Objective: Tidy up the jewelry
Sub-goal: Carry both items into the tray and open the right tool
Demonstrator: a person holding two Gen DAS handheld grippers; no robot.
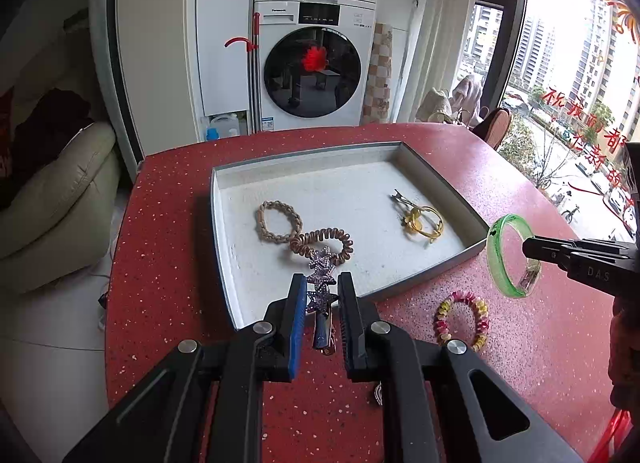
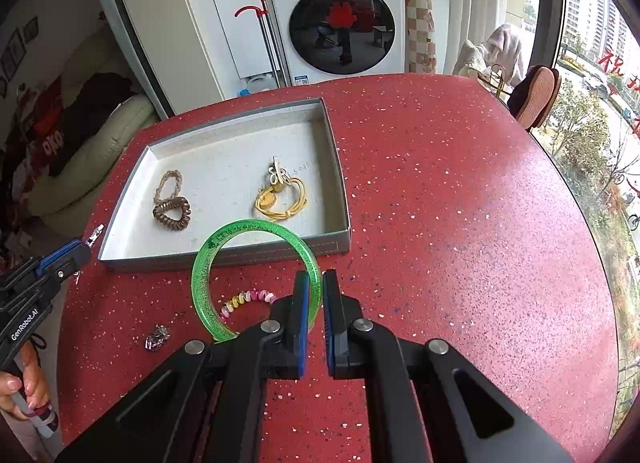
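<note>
A grey tray [image 1: 224, 231] [image 2: 224, 259] lies on the red table. It holds a beige braided hair tie [image 1: 279, 221] [image 2: 168, 185], a brown coil hair tie [image 1: 324, 244] [image 2: 173, 214] and a yellow hair tie with a clip [image 1: 420, 221] [image 2: 282, 195]. My left gripper [image 1: 322, 287] [image 2: 86, 249] is shut on a purple star hair clip [image 1: 320, 283], held above the tray's near edge. My right gripper [image 2: 316, 291] [image 1: 526, 249] is shut on a green bangle [image 2: 206, 283] [image 1: 496, 259], held above the table just outside the tray's near right corner.
A pink and yellow beaded bracelet [image 1: 462, 317] [image 2: 248, 299] lies on the red table [image 1: 168, 263] [image 2: 460, 223] near the tray. A small silver charm [image 2: 157, 337] lies beside it. A washing machine [image 1: 316, 63] stands behind the table, a sofa [image 1: 56, 203] at the left.
</note>
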